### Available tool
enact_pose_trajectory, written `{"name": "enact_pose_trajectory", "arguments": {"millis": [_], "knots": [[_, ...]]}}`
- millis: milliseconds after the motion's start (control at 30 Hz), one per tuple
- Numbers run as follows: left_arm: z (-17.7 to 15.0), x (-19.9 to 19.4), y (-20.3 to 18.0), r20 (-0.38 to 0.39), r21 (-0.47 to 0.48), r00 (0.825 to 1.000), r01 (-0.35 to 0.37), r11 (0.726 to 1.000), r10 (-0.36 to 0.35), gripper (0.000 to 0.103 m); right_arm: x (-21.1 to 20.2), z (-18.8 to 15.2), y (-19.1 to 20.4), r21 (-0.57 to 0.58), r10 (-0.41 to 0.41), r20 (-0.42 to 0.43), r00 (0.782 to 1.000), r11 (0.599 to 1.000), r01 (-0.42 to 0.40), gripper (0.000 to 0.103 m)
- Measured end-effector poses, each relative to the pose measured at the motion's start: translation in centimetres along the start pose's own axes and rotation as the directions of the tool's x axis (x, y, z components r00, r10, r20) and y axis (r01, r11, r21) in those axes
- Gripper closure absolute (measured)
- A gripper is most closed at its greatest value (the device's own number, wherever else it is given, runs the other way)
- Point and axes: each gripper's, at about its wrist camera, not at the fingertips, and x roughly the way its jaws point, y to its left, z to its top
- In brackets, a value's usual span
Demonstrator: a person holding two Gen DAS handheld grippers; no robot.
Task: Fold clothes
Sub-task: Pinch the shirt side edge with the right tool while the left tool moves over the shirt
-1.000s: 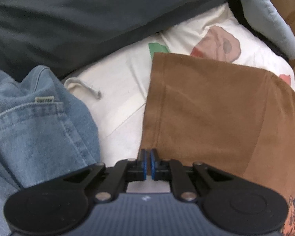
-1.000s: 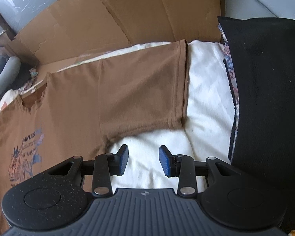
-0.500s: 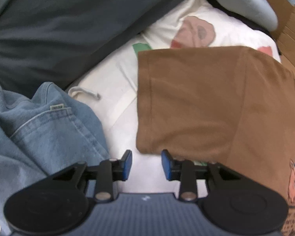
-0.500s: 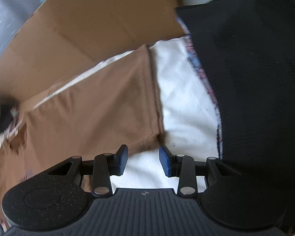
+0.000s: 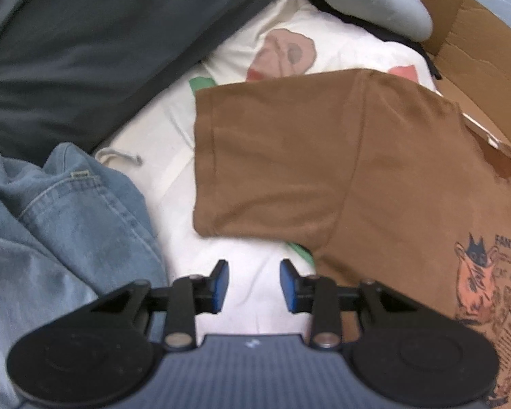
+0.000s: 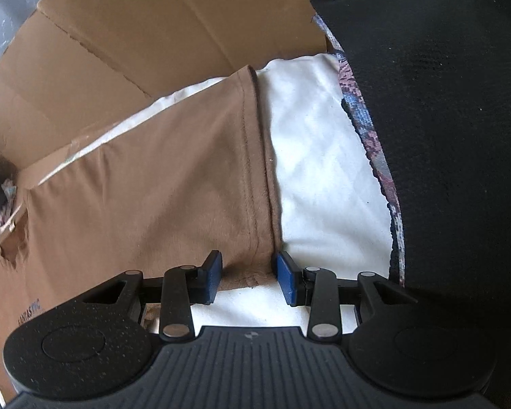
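The brown T-shirt (image 5: 374, 177) lies spread flat, print side up, on the white bedding (image 5: 160, 143), one sleeve stretched toward the jeans (image 5: 61, 218) heaped on the left, the other reaching toward the black cloth (image 6: 443, 119) on the right. The left gripper (image 5: 253, 284) hangs above bare bedding just short of its sleeve's lower edge, jaws wide apart, nothing in them. Over on the other side the right gripper (image 6: 248, 276) is just as wide open, and here the hemmed corner of the sleeve sits right between the blue pads, not pinched. Judging by that, a sleeve fold looks like the step in hand. To do it well: close on the corner past the stitched hem so both layers are caught, not just the top one; lift only enough to clear the bedding; carry the sleeve straight inward toward the print so the crease runs parallel to the side seam. The fabric looks soft and limp, so a shallow bite would likely slip. Cardboard (image 6: 136, 34) behind stays out of the way.
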Motion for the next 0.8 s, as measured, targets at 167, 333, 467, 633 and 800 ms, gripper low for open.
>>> {"name": "enact_pose_trajectory", "arguments": {"millis": [167, 333, 467, 633, 800], "knots": [[-0.7, -0.9, 0.0, 0.001, 0.008, 1.000, 0.015, 1.000, -0.015, 0.068, -0.2, -0.3, 0.3, -0.054, -0.027, -0.016, 0.999, 0.998, 0.027, 0.081], [-1.0, -1.5, 0.3, 0.006, 0.003, 1.000, 0.021, 1.000, -0.022, 0.068, -0.6, -0.3, 0.0, -0.073, -0.005, -0.014, 1.000, 0.997, 0.004, 0.089], [-1.2, -1.8, 0.4, 0.008, 0.006, 1.000, 0.022, 1.000, -0.022, 0.068, -0.8, -0.4, 0.3, -0.120, -0.037, -0.004, 0.999, 0.992, 0.036, 0.098], [-1.1, -2.1, 0.2, 0.012, 0.011, 0.999, 0.033, 0.999, -0.033, 0.068, -0.8, -0.5, 0.5, -0.156, -0.078, -0.004, 0.997, 0.985, 0.077, 0.099], [-1.0, -2.0, -1.6, 0.013, 0.057, 0.998, 0.056, 0.997, -0.057, 0.068, -1.3, -0.5, 0.9, -0.182, -0.098, 0.029, 0.995, 0.978, 0.102, 0.099]]}}
